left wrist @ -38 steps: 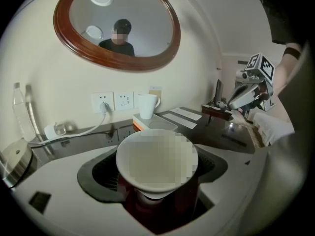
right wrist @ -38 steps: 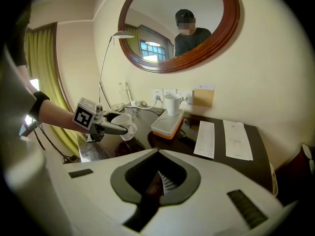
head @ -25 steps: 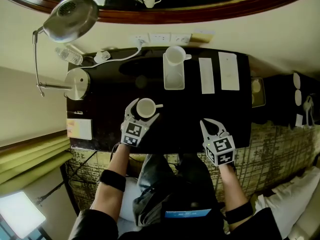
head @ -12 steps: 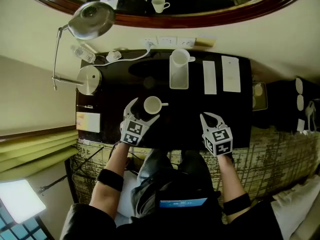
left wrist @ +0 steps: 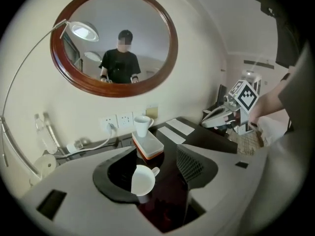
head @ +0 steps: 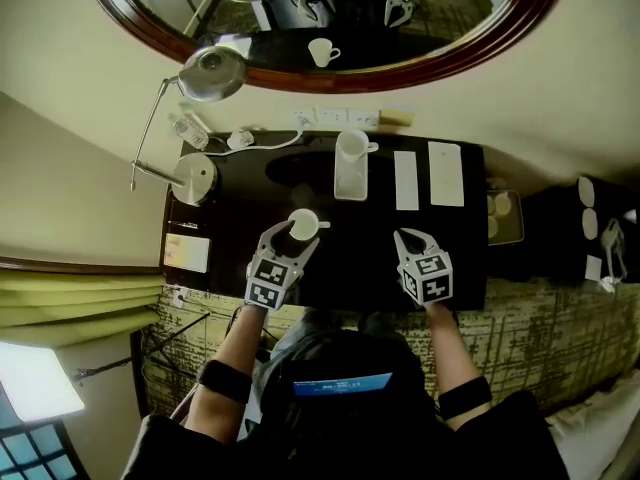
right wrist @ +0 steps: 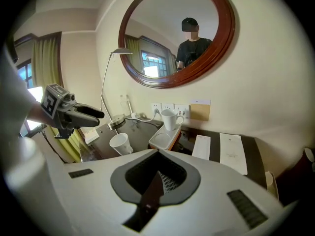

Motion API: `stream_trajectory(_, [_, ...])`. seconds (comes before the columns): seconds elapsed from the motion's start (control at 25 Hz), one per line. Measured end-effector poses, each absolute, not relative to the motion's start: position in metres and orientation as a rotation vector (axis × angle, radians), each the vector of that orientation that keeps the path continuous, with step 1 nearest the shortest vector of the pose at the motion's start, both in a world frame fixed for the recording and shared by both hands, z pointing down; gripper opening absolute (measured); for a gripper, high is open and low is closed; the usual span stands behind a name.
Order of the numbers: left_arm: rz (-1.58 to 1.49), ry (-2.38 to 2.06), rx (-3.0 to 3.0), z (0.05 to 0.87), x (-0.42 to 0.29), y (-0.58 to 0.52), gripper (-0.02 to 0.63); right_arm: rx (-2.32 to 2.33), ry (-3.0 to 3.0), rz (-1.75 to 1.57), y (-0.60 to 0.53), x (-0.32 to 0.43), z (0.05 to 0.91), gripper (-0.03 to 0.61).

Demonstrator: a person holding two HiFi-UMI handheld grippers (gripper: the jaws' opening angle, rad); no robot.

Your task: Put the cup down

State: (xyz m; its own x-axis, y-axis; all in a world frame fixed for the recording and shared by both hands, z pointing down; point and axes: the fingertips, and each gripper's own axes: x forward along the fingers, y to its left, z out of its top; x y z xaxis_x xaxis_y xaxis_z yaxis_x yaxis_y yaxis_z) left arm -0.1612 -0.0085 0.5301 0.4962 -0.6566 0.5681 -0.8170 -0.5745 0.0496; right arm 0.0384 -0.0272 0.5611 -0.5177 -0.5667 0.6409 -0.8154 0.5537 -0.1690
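Observation:
A white cup (head: 303,224) stands upright on the dark desk (head: 235,248), handle to the right. My left gripper (head: 293,238) hovers just above and behind it; its jaws have just been closing and stand part open, pressing on nothing. In the left gripper view the cup (left wrist: 142,180) shows below the jaws of the left gripper (left wrist: 156,155), half hidden by the left one. From the right gripper view the cup (right wrist: 119,144) sits clear of the left gripper (right wrist: 93,114). My right gripper (head: 410,242) is shut and empty near the desk's front right.
A second white mug (head: 350,146) stands on a white tray (head: 350,181) at the back. Two paper cards (head: 405,180) lie to its right. A desk lamp (head: 205,73), its base (head: 195,178), a cable and a notepad (head: 188,253) fill the left side. A round mirror (head: 330,63) hangs above.
My left gripper has lifted off the cup, which stays on the desk, and its jaws have drawn closer. The right gripper rose a little. The head view now takes in more of the mirror.

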Motion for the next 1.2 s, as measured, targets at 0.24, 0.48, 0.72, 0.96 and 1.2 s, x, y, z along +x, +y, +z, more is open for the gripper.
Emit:
stream_trajectory(0.24, [0.639, -1.250, 2.425, 0.507, -0.149, -0.011, 0.159, 1.119, -2.281, 0.593, -0.035, 0.044, 0.549, 0.006])
stream_trajectory(0.48, [0.563, -1.297, 2.366, 0.498, -0.154, -0.014, 0.006, 1.114, -2.294, 0.585, -0.035, 0.046, 0.543, 0.006])
stream_trajectory(0.72, [0.574, -1.355, 2.309, 0.500, -0.171, -0.019, 0.006, 1.106, -2.292, 0.593, -0.029, 0.049, 0.545, 0.006])
stream_trajectory(0.96, [0.629, -1.369, 2.366, 0.497, -0.166, -0.018, 0.006, 1.093, -2.286, 0.598, -0.026, 0.053, 0.550, 0.006])
stream_trajectory(1.2, [0.603, -1.336, 2.354, 0.501, -0.158, -0.016, 0.006, 1.064, -2.294, 0.584, -0.025, 0.048, 0.555, 0.006])
